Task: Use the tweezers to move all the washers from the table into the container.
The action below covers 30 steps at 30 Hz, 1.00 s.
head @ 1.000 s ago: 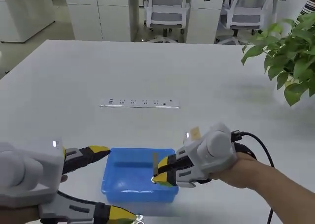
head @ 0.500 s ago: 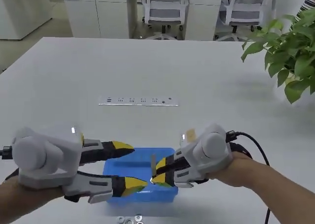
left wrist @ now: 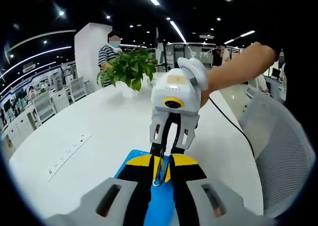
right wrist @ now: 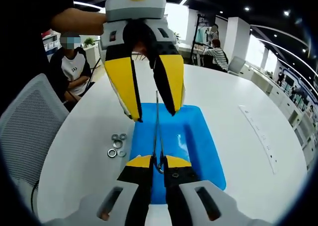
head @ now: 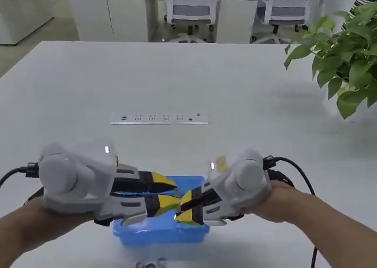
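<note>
Both grippers face each other tip to tip, low over one blue container [right wrist: 198, 136]. The right gripper [right wrist: 159, 164] is level, with its jaws clamped narrow on one pair of tweezers [right wrist: 157, 131], which points straight ahead over the container. The left gripper [right wrist: 154, 114] comes in from the opposite side. Its jaws are parted, one either side of the tweezers' far end, and do not appear to touch them. In the left gripper view there is a small ring at the tweezers' tip, possibly a washer, but it is too small to be sure.

About five loose washers [right wrist: 117, 145] sit in one cluster on the worktop [right wrist: 248, 92]. They are just outside the container wall, left of the right jaws and not touching the tweezers.

In the head view, one power strip [head: 159, 119] lies well ahead of the jaws. One potted plant [head: 347, 62] is far right, and two office chairs [head: 188, 12] stand beyond the worktop's far edge. The gripper bodies cover most of the container there.
</note>
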Tool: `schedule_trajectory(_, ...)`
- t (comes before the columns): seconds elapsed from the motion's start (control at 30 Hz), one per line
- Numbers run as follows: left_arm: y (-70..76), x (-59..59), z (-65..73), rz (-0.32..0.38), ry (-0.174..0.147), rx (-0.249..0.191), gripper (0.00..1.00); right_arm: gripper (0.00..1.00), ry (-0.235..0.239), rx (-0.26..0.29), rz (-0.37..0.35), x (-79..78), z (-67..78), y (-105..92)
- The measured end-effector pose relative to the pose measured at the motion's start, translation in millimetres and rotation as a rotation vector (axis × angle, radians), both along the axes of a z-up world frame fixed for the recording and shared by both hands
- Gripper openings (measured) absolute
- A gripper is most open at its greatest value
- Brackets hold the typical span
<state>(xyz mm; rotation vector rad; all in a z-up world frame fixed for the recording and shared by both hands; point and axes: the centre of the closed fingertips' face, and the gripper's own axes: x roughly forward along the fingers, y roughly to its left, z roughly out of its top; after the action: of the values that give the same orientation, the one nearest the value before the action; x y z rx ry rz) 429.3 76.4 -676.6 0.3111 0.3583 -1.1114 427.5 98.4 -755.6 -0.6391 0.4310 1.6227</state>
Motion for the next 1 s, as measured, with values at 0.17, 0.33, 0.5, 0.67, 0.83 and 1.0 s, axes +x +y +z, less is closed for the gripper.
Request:
schedule_trajectory(0.17, -1.9, 3.1, -5.0, -0.024, 0.004, 0.007, 0.07, 0.09, 0.002, -0.001, 0.0, 1.5, -2.3, 1.4)
schedule_trajectory(0.33, -2.0, 5.3, -10.8, -0.049, 0.001, 0.025, 0.06, 0.09, 0.002, -0.014, 0.0, 2.8, -8.1, 0.8)
schedule_trajectory(0.5, -3.3, 4.7, -13.8, -0.06, 0.006, 0.036, 0.06, 0.1, 0.001, -0.027, 0.002, 3.6, -12.3, 1.7)
schedule_trajectory(0.67, -4.7, 5.0, -16.5, -0.066, 0.01, 0.048, 0.06, 0.1, -0.004, -0.04, 0.002, 4.7, -15.8, 2.5)
schedule_trajectory(0.83, -5.8, 4.9, -17.0, -0.068, 0.013, 0.052, 0.06, 0.1, -0.004, -0.044, -0.001, 5.7, -17.1, 2.6)
schedule_trajectory(1.0, -4.2, 6.3, -17.3, -0.069, 0.011, 0.054, 0.06, 0.11, -0.004, -0.041, -0.006, 6.1, -16.7, 2.1)
